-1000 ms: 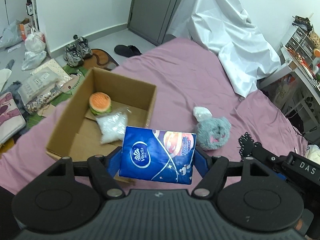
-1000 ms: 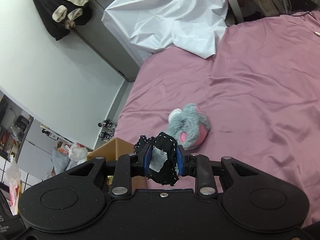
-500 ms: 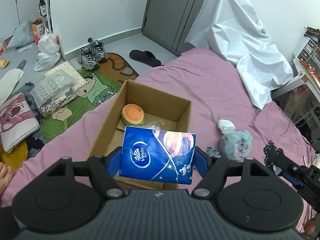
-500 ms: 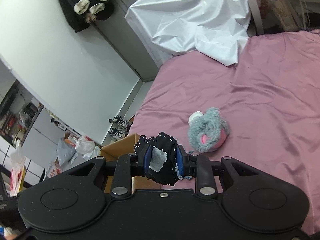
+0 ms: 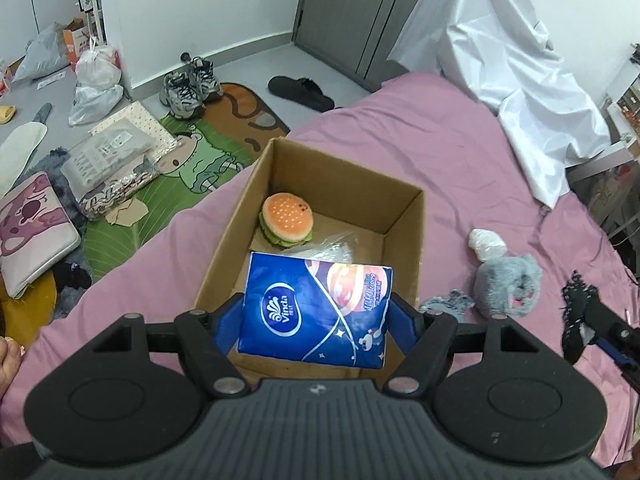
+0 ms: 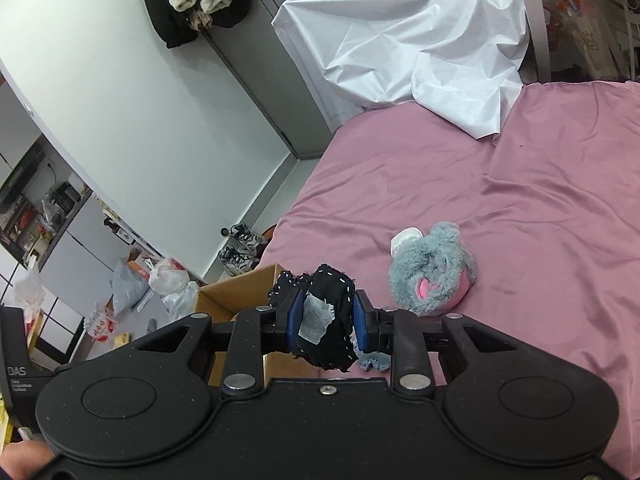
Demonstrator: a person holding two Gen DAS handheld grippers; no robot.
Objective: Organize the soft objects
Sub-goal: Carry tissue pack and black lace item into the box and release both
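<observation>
My left gripper [image 5: 316, 316] is shut on a blue Vinda tissue pack [image 5: 316, 312], held over the near end of an open cardboard box [image 5: 404, 216] on the pink bed. Inside the box lie a plush hamburger [image 5: 287, 218] and a clear plastic bag [image 5: 336, 249], partly hidden by the pack. My right gripper [image 6: 326, 320] is shut on a black lacy cloth [image 6: 330, 308] with a grey tag. That gripper and cloth [image 5: 578, 316] show at the right edge of the left wrist view. A grey and pink plush toy [image 6: 434, 270] lies on the bed right of the box [image 6: 236, 292].
A small grey lace scrap [image 5: 448, 302] lies between box and plush [image 5: 510, 286]. A white sheet [image 6: 420, 40] is heaped at the bed's far end. On the floor left of the bed are shoes [image 5: 190, 84], a sandal [image 5: 300, 88], bags [image 5: 98, 80] and a green mat [image 5: 192, 168].
The left gripper has carried the tissue pack leftward over the box, which now sits directly beneath it. The right gripper has rolled and shifted a little, still holding the black cloth.
</observation>
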